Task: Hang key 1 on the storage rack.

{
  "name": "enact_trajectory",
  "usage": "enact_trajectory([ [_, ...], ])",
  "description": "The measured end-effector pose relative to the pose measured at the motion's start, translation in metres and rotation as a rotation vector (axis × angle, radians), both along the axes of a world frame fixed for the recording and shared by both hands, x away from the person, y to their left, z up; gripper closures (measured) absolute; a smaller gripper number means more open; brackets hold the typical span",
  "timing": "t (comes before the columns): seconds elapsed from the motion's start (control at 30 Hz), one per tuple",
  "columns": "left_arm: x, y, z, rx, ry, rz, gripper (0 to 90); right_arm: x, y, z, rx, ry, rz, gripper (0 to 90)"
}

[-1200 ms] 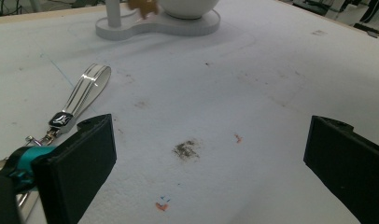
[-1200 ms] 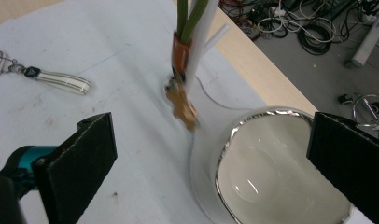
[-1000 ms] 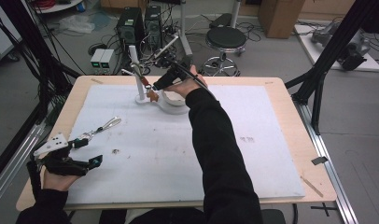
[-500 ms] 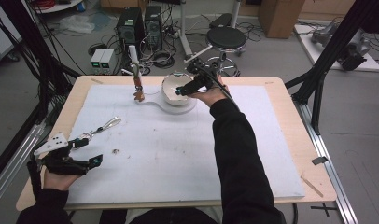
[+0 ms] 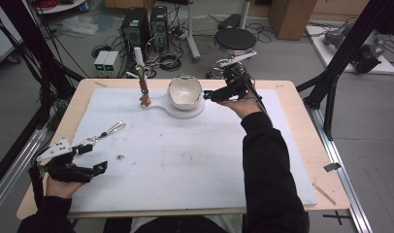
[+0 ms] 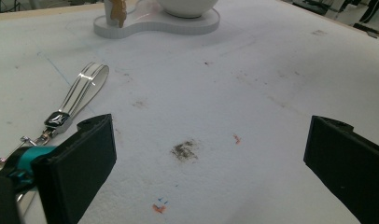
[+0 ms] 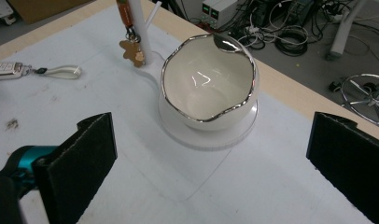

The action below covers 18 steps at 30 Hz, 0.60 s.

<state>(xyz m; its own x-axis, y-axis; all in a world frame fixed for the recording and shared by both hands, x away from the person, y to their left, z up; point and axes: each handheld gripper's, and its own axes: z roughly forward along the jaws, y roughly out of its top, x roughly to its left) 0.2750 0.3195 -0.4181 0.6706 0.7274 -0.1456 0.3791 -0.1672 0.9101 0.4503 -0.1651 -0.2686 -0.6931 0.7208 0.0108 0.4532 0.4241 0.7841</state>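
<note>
**Table surface: white mat, three items lying on it**

Wooden table (image 5: 302,104) carries a white mat (image 5: 185,160), marked with small dark and orange stains. On the mat: a white stand base (image 5: 185,110) at the far side; a key strap (image 5: 107,132) near the left edge; a dark smudge (image 5: 120,157).

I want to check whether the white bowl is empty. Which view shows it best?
The right gripper view: the bowl sits close, its inside open to view and empty. The high view shows it small and far off; the left gripper view catches just its underside at the top edge.
</note>
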Motion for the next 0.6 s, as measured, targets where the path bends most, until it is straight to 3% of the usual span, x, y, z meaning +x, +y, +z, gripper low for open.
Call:
enact_trajectory([
  [0.17,-0.001,0.001,0.000,-0.001,-0.003,0.003,2.8,-0.009,-0.014,-0.003,-0.029,-0.007,-0.017,0.7],
  [0.43,-0.001,0.001,0.000,0.003,0.008,0.000,2.8,-0.017,-0.030,0.003,-0.032,-0.023,-0.056,0.7],
  [0.47,-0.001,0.001,0.001,0.007,0.010,-0.002,2.8,-0.022,-0.038,0.001,-0.013,-0.021,-0.074,0.8],
  [0.6,-0.001,0.001,0.001,0.007,0.005,-0.002,2.8,-0.032,-0.052,-0.010,-0.019,-0.016,-0.100,0.7],
])
